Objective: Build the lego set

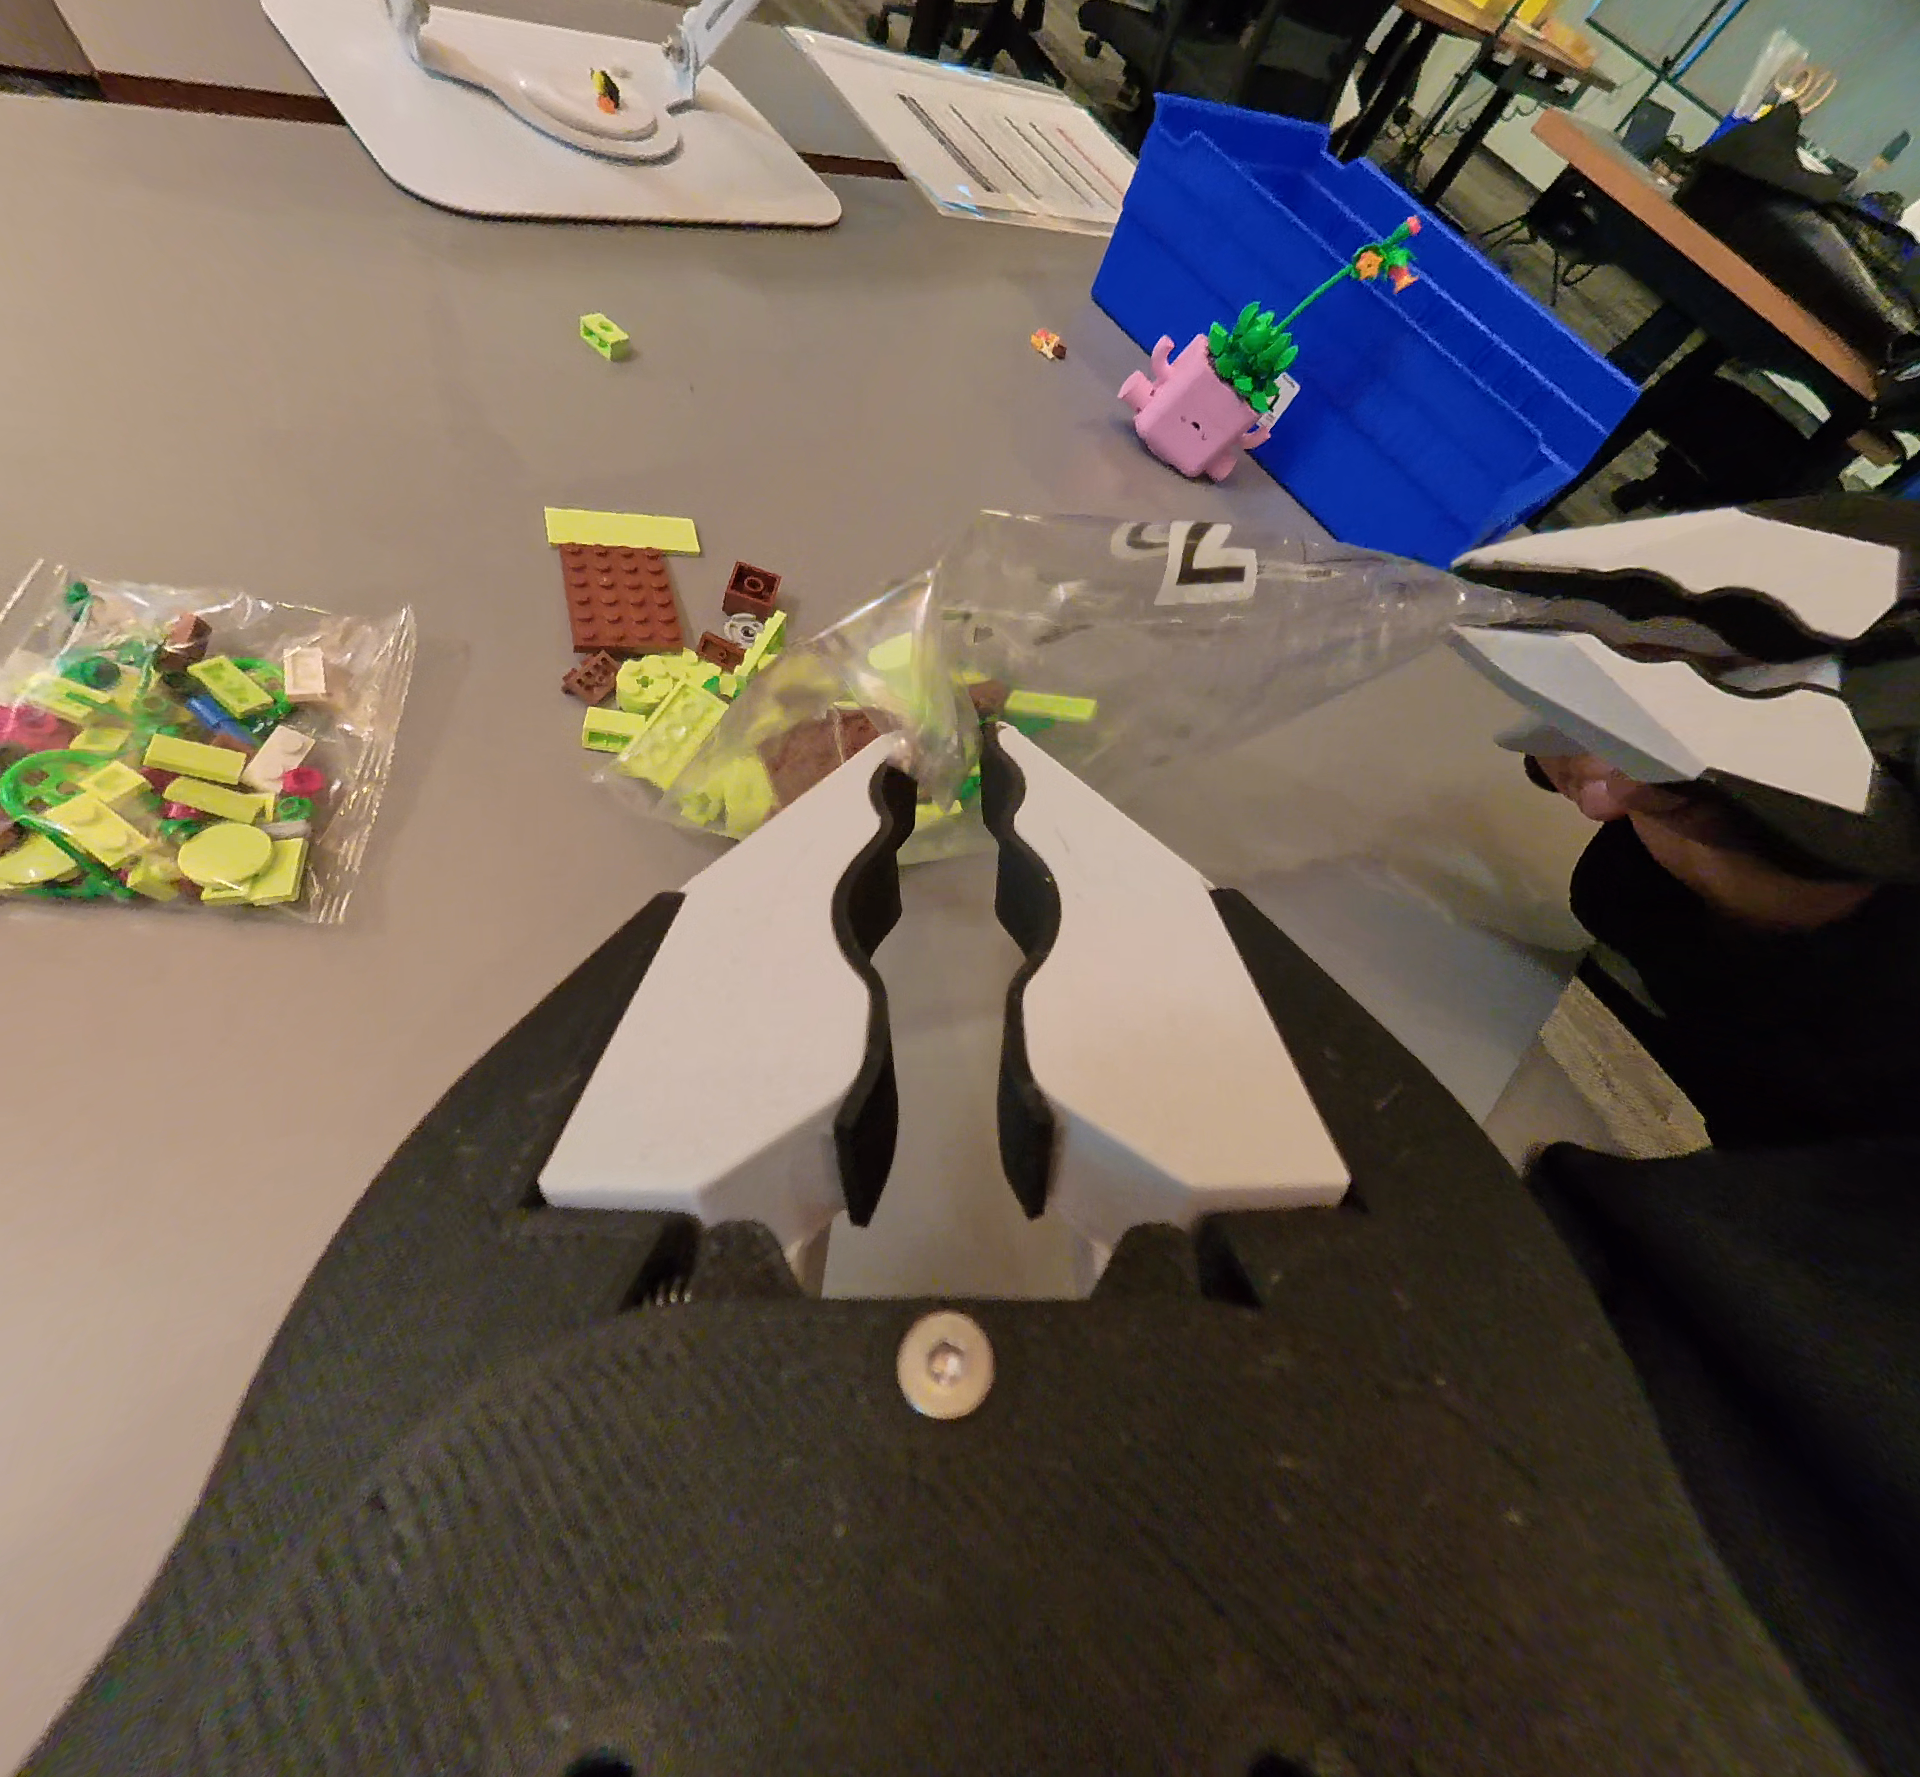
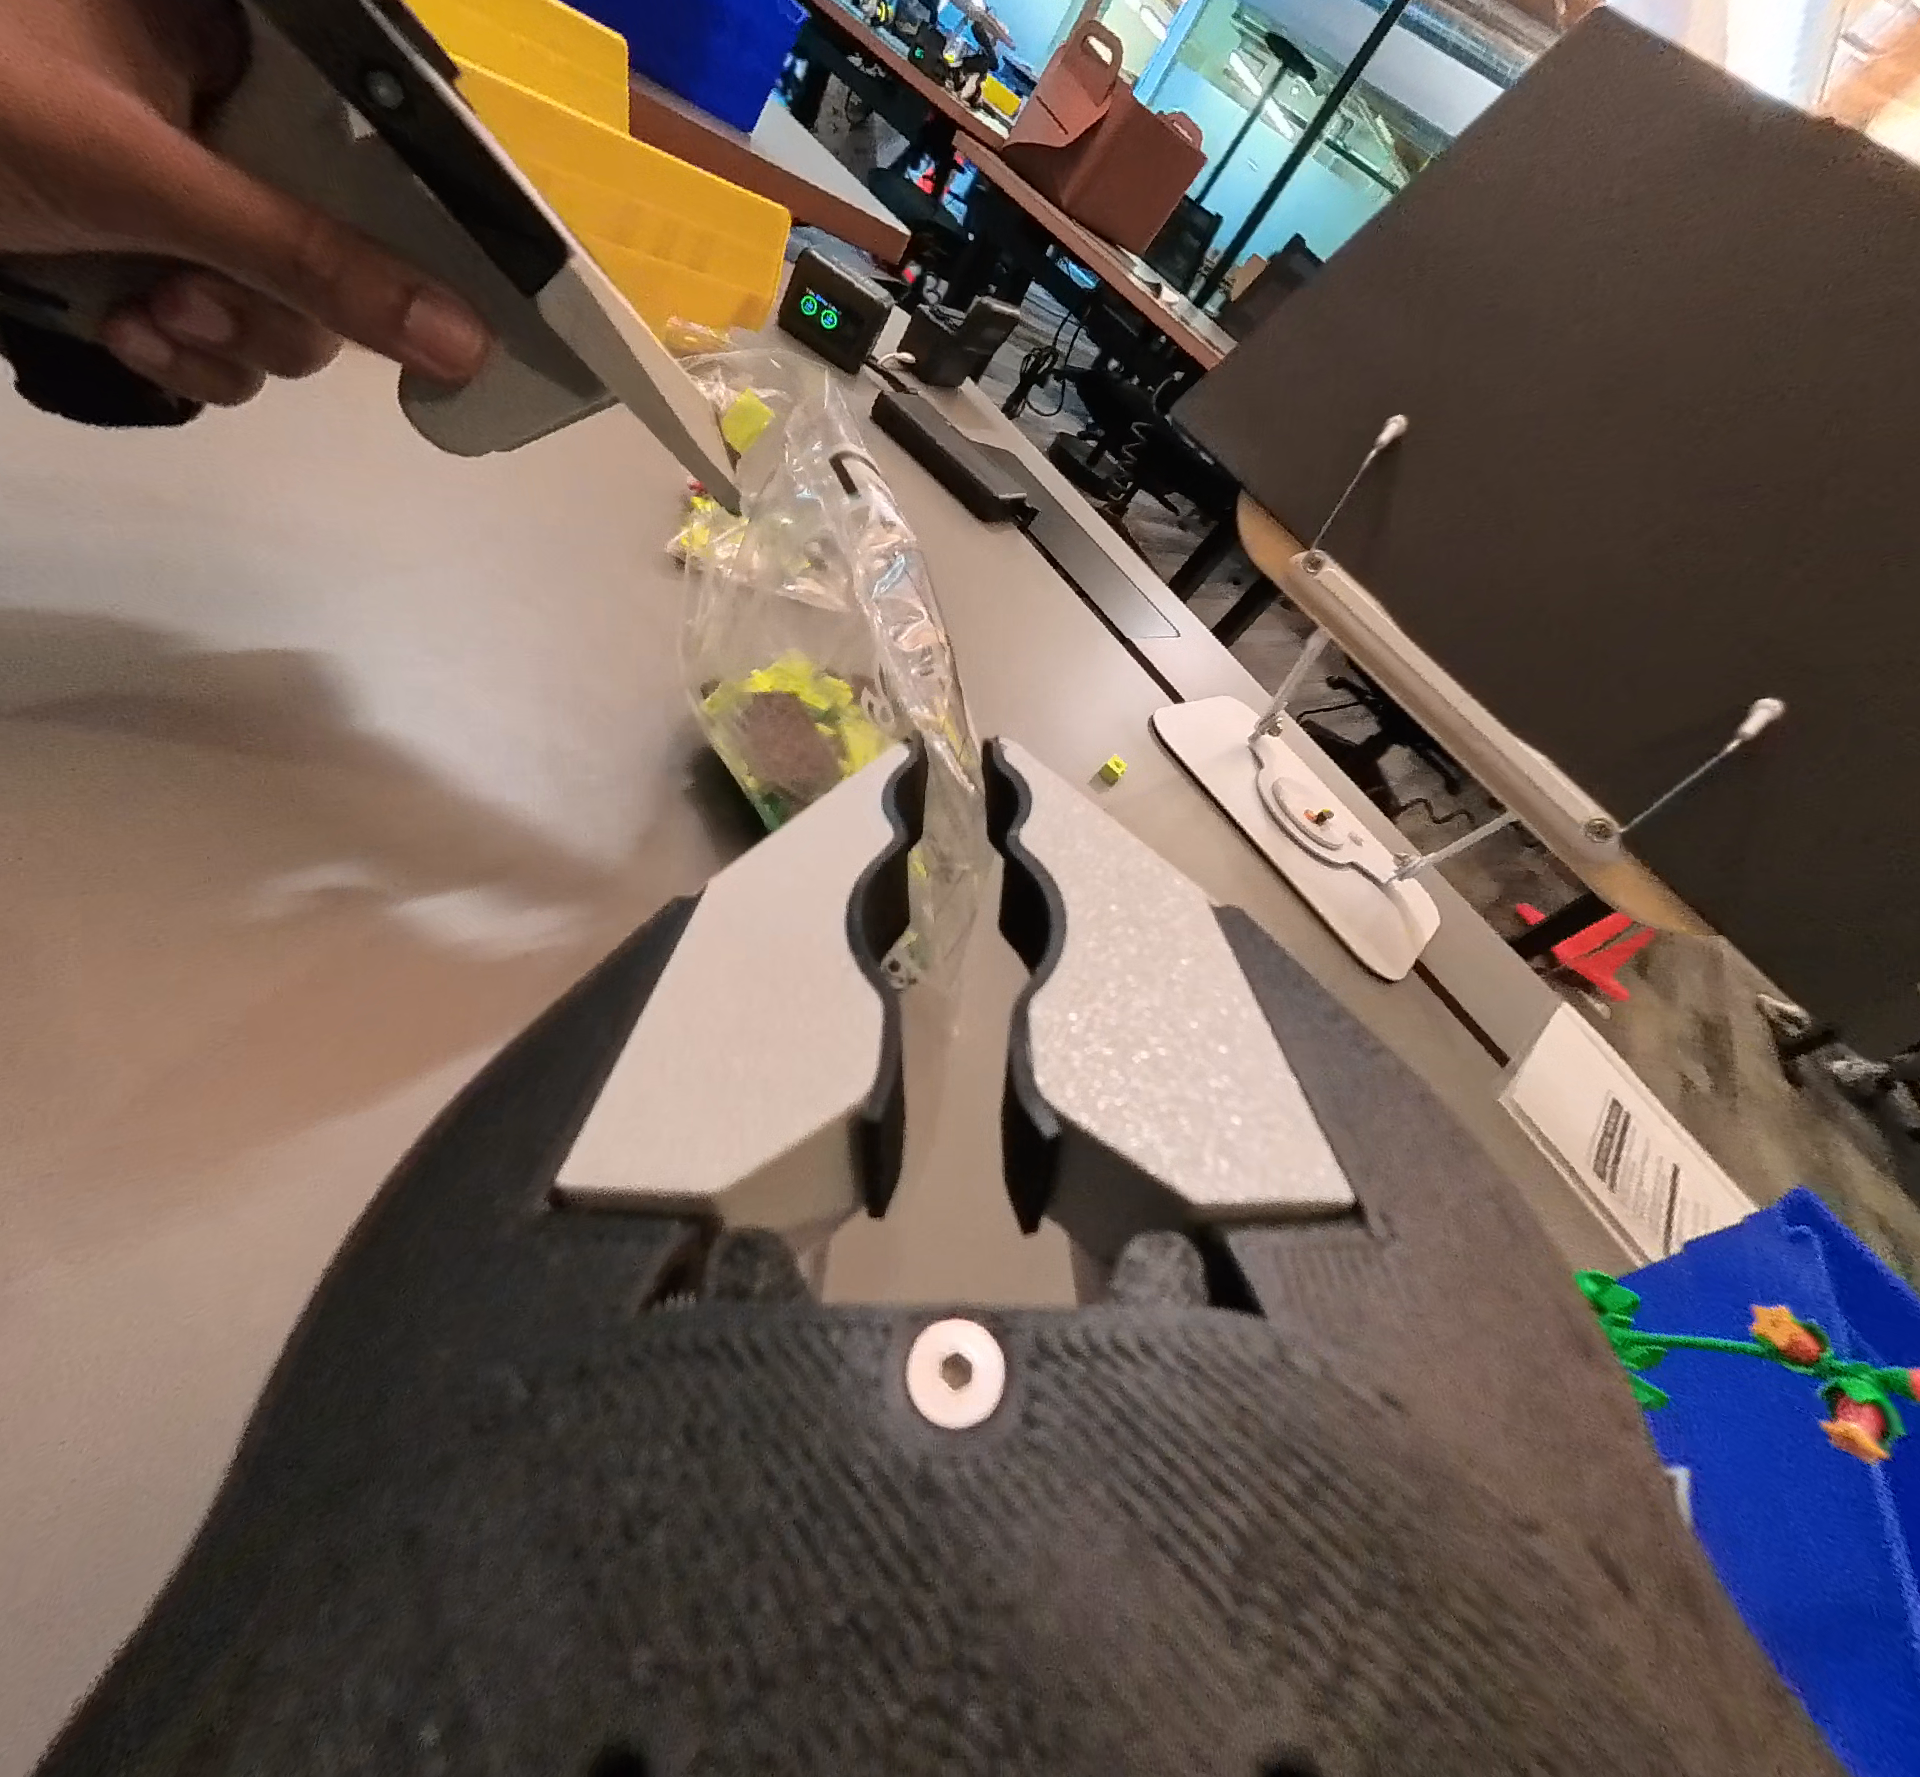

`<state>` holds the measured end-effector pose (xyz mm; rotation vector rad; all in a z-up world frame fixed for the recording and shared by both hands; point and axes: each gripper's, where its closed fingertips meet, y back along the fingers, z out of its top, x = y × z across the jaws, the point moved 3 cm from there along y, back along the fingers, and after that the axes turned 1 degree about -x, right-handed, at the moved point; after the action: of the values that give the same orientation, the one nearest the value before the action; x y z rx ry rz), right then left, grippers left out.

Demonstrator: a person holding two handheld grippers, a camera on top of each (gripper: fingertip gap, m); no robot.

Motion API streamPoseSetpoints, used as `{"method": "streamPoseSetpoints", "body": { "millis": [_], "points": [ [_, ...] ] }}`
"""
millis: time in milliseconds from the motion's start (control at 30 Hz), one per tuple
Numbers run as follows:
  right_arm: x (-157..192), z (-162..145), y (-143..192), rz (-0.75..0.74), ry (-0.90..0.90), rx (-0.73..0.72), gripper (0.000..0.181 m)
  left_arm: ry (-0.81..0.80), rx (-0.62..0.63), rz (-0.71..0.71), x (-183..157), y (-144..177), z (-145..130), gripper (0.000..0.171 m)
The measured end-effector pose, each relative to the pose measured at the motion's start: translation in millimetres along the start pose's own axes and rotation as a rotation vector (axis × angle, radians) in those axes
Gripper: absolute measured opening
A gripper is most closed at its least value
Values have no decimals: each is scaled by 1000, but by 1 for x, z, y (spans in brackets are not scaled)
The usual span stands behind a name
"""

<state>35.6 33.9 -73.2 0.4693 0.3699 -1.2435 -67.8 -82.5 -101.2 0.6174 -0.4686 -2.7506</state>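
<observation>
Well, here's where you stand, operator.

Stage: early, by my read. You're emptying a parts bag (image 1: 1091, 647), not snapping bricks together.

Left claw (image 1: 948, 761): nearly closed, only a narrow slot between the fingers, and the tips pinch a fold of the bag's film at its low, full end.

Right claw (image 1: 1475, 600): closed down on the bag's far corner, film pulled taut from it. In your right wrist view the film runs straight in between the tips (image 2: 956, 771).

Bag: stretched between your two claws, its heavy end resting on or just above the worktop (image 1: 260, 397); I can't tell which. Lime and brown pieces are bunched at that low end, by the left claw.

Loose parts: some are out already. You've got a brown plate (image 1: 621, 600), a lime strip (image 1: 621, 527) touching its far edge, and small brown and lime bits spilling toward the bag mouth.

Second bag (image 1: 171, 751): flat on the worktop to your left, well apart, looks sealed and full. That one's all still ahead of you.

Strays: a lime brick (image 1: 604, 337) sits alone farther out, and a tiny orange piece (image 1: 1047, 343) near the bin (image 1: 1455, 439).

Finished model: a pink pot with a plant (image 1: 1210, 402) stands just beside the bin, apparently complete.

Left to do: finish tipping this bag out, open the other, then assemble. Nothing from the loose pile is visibly joined yet.
</observation>
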Motion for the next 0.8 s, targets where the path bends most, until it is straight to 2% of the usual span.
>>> {"method": "streamPoseSetpoints", "body": {
  "millis": [133,333,567,800],
  "points": [
    [-11,6,0,-14,-48,-31,0,-13,-34,-6,-4,4,7,7],
    [-28,16,-5,-29,-116,-76,0,-55,-127,-40,-12,14,21,12],
    [-44,35,-5,-24,-190,-148,0,-90,-173,-79,-18,24,25,27],
    [-49,41,-8,-5,-261,-175,0,-95,-218,-72,-13,39,33,33]
  ]
}}
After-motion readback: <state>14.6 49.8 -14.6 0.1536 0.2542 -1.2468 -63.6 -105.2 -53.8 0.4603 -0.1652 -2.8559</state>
